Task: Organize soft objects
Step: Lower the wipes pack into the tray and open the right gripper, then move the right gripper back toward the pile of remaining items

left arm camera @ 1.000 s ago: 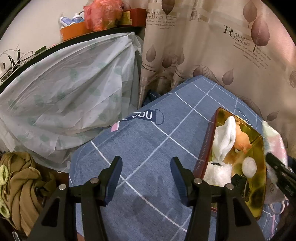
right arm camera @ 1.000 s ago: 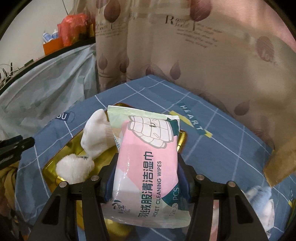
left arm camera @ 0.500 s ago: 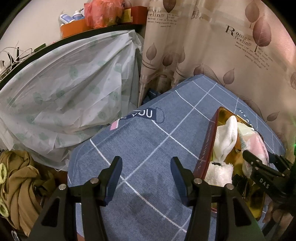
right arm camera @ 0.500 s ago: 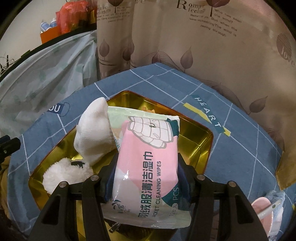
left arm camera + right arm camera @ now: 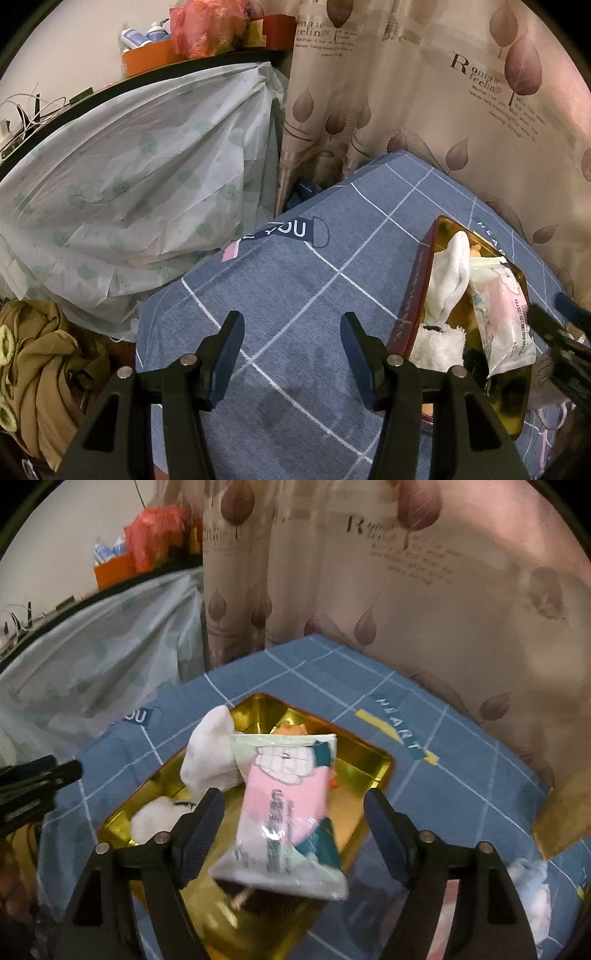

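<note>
A pink and mint pack of wet wipes [image 5: 284, 808] lies tilted in the gold tray [image 5: 365, 771], between the fingers of my right gripper [image 5: 293, 808]. Those jaws are opening and the pads stand clear of the pack. A white sock [image 5: 210, 753], a fluffy white toy [image 5: 155, 818] and an orange toy [image 5: 291, 730] also sit in the tray. In the left wrist view the tray [image 5: 419, 291] is at the right with the pack [image 5: 504, 317] and sock [image 5: 448, 284] in it. My left gripper [image 5: 291, 332] hangs open over the blue checked cloth [image 5: 295, 280], holding nothing.
A leaf-print curtain [image 5: 443, 103] hangs behind the table. A plastic-covered heap [image 5: 129, 184] lies to the left, under a cluttered shelf [image 5: 192, 40]. Brown clothes [image 5: 40, 354] pile at the lower left. A pale blue soft thing [image 5: 532, 882] lies at the right on the cloth.
The right gripper's jaws spread and let go of the wipes pack, which dropped tilted into the tray. The right gripper drew back a little. The left gripper stayed still.
</note>
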Tool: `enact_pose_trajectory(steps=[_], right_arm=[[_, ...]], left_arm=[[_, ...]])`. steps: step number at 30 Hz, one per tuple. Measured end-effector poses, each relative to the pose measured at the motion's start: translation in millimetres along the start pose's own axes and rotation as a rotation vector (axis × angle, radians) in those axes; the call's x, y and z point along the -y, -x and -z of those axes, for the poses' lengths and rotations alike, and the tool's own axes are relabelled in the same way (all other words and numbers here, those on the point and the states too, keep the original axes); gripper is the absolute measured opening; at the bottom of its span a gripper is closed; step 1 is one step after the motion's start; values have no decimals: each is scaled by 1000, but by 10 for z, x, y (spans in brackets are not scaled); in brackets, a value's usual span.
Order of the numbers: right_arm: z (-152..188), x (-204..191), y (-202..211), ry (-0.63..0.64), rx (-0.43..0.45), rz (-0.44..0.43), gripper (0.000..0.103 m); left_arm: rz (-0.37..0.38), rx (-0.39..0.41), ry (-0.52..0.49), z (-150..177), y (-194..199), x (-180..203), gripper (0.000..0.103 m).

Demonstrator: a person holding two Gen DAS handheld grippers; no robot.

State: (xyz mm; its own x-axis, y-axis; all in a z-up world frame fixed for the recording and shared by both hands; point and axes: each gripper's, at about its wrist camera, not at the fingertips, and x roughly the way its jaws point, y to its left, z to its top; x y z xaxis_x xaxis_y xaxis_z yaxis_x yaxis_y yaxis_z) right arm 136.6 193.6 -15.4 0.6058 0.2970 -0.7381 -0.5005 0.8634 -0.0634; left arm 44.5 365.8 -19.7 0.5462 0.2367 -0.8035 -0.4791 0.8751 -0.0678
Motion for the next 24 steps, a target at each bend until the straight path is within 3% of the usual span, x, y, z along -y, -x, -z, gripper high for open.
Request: enact_pose_trajectory(steps=[6, 12, 20, 24], right_arm=[[236, 470, 488, -54, 41, 42, 75], [651, 1209, 766, -145, 13, 176, 76], [1100, 2271, 836, -305, -74, 353, 76], [1309, 2586, 744, -340, -116, 376, 76]], left_arm=[[-5, 6, -7, -24, 11, -11, 55], [-10, 17, -12, -43, 29, -32, 55], [-17, 41, -41, 11, 92, 62, 55], [-22, 46, -60, 31, 120, 114, 55]])
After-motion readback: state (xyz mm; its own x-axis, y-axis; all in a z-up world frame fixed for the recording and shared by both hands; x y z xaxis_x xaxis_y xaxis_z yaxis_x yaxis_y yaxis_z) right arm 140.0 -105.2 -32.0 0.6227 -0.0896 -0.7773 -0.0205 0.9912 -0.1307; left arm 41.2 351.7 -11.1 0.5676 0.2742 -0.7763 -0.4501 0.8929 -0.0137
